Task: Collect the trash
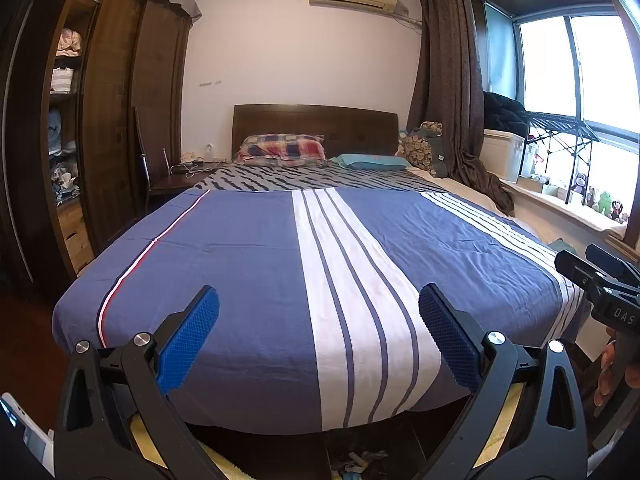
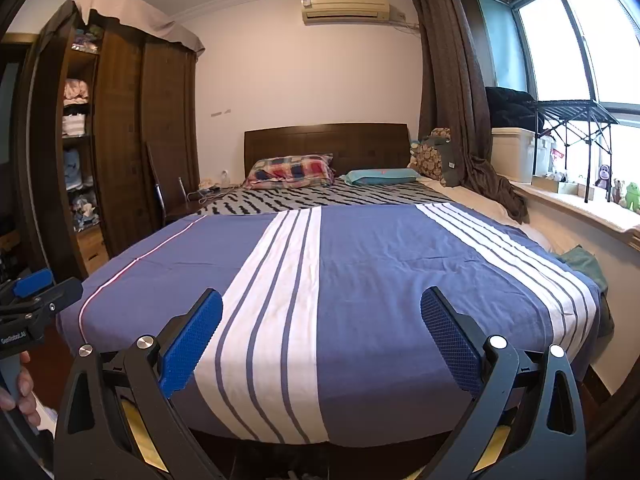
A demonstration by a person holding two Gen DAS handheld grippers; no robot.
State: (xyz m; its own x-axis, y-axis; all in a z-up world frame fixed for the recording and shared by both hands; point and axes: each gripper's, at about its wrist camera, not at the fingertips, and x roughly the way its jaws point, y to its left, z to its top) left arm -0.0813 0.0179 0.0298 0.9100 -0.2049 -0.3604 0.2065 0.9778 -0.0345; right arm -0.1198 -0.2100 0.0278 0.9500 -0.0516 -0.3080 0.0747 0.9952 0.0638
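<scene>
1. Two grippers hang at the foot of the bed (image 1: 248, 248): the left gripper (image 1: 319, 334) and the right gripper (image 2: 321, 334), both with jaws spread wide and gripping nothing.
2. Small mixed litter (image 1: 360, 462) lies on the floor under the bed's foot edge, between the left gripper's arms.
3. A blue striped cover (image 2: 360, 264) lies flat on the bed.

We see a matt cotton-like bedspread (image 1: 248, 264), lightly creased. Headboard (image 1: 316, 124) and wardrobe (image 1: 120, 100) look like dark wood with a low sheen. Curtain (image 2: 456, 92) is coarse brown cloth. Gripper pads (image 2: 192, 344) are textured blue rubber or plastic on matt black arms with shiny metal bolts.
</scene>
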